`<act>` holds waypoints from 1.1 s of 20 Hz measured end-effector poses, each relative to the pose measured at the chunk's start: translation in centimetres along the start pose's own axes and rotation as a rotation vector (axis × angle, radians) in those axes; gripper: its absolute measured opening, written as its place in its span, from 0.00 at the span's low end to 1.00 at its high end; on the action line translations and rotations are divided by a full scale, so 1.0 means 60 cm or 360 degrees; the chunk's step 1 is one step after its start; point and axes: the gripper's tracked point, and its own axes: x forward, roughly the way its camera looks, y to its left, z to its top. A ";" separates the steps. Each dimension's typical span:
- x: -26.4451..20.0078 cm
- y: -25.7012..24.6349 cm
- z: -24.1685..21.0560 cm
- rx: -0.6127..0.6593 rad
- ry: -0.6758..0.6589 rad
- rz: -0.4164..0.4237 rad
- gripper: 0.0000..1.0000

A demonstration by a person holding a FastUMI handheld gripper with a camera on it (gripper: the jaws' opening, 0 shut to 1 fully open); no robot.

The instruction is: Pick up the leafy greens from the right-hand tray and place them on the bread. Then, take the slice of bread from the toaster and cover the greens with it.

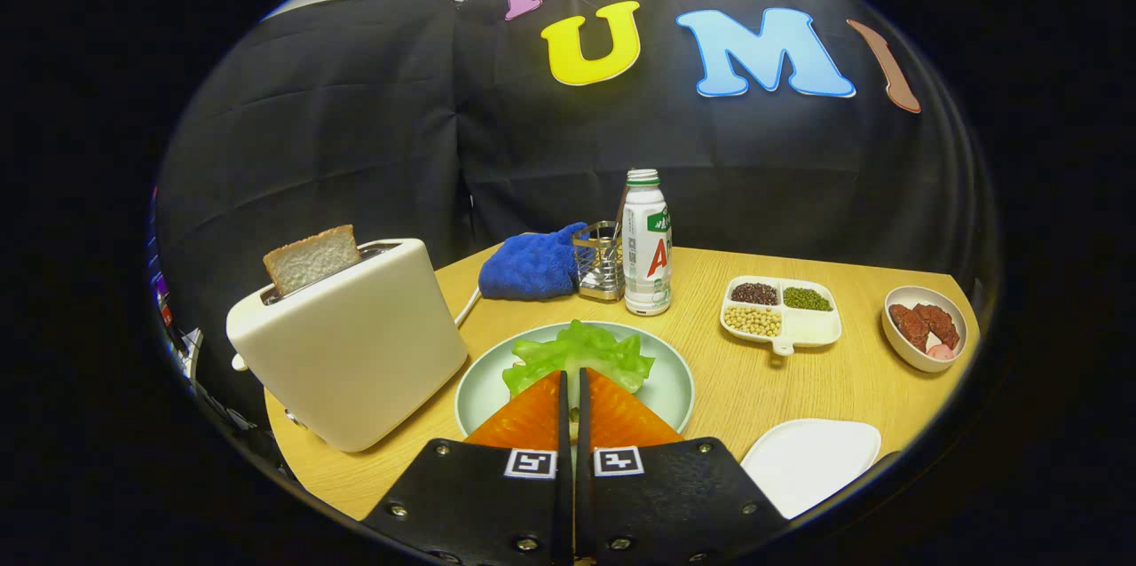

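The leafy greens (577, 355) lie spread over the pale green plate (674, 389), right at my fingertips. My gripper (572, 375) is shut on their near edge, leaving only a thin slit between the fingers (532, 415). A sliver of something pale shows through that slit; the greens and the fingers hide whatever bread lies under them. Left of the plate stands the cream toaster (355, 344), with a slice of bread (311, 257) sticking up from its slot. The white tray (812, 459) to the right of the fingers holds nothing.
Beyond the plate stand a white drink bottle (646, 251), a small wire holder (597, 263) and a blue cloth (532, 266). Further right are a divided dish of beans (781, 310) and a bowl of red food (926, 326). The round wooden table's edge (355, 495) runs close by.
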 end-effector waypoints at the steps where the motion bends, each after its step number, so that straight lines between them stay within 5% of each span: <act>1: 0.003 0.006 -0.009 0.0000 0.0027 0.0021 0.01; 11: 0.018 -0.003 -0.046 -0.0079 0.0117 -0.0043 0.06; 18: -0.017 -0.011 -0.009 -0.0149 -0.0039 -0.0144 0.45; 22: -0.046 0.005 0.018 -0.0086 -0.0139 -0.0135 0.46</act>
